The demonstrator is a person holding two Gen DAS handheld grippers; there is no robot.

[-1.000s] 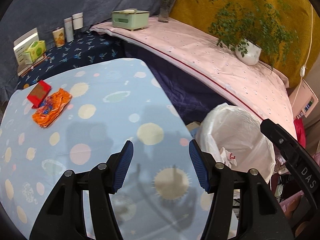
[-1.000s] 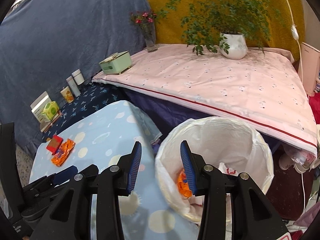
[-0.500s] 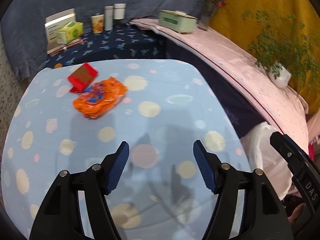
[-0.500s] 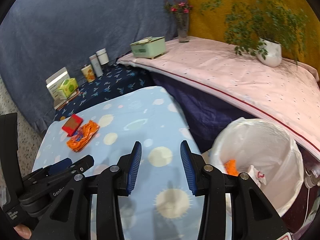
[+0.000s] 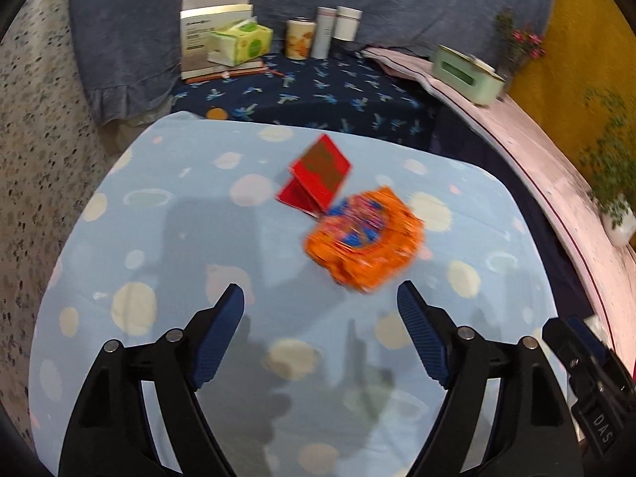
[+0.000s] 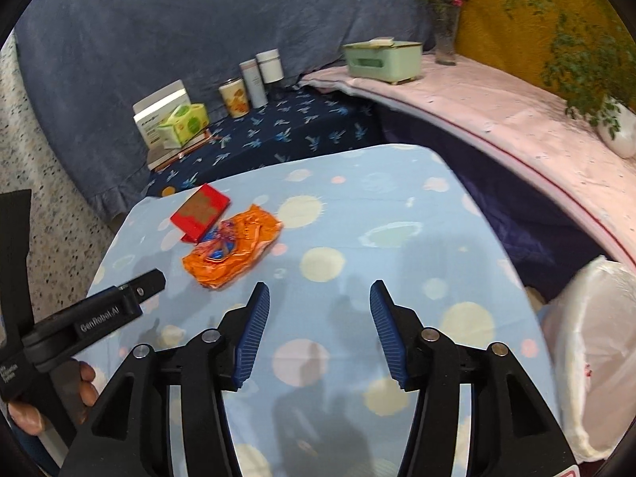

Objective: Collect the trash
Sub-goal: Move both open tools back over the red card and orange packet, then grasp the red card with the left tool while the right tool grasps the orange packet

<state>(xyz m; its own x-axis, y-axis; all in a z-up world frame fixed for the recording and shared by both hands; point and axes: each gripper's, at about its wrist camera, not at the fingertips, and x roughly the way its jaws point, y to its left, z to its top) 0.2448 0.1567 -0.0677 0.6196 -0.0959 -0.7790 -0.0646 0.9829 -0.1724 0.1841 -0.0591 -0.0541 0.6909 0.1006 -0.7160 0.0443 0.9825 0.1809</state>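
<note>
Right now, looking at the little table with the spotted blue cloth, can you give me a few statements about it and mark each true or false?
1. An orange wrapper lies on the blue cloth. True.
2. The red box sits apart from the wrapper, at the table's opposite end. False: it lies right beside the wrapper, touching or overlapping its edge.
3. The left tool is clamped on the wrapper. False: it is open and holds nothing; the wrapper lies just ahead of it.
4. The right tool is open with only cloth between its pads. True.
5. The white bin bag stands on the table. False: it stands beside the table, below its edge.
</note>
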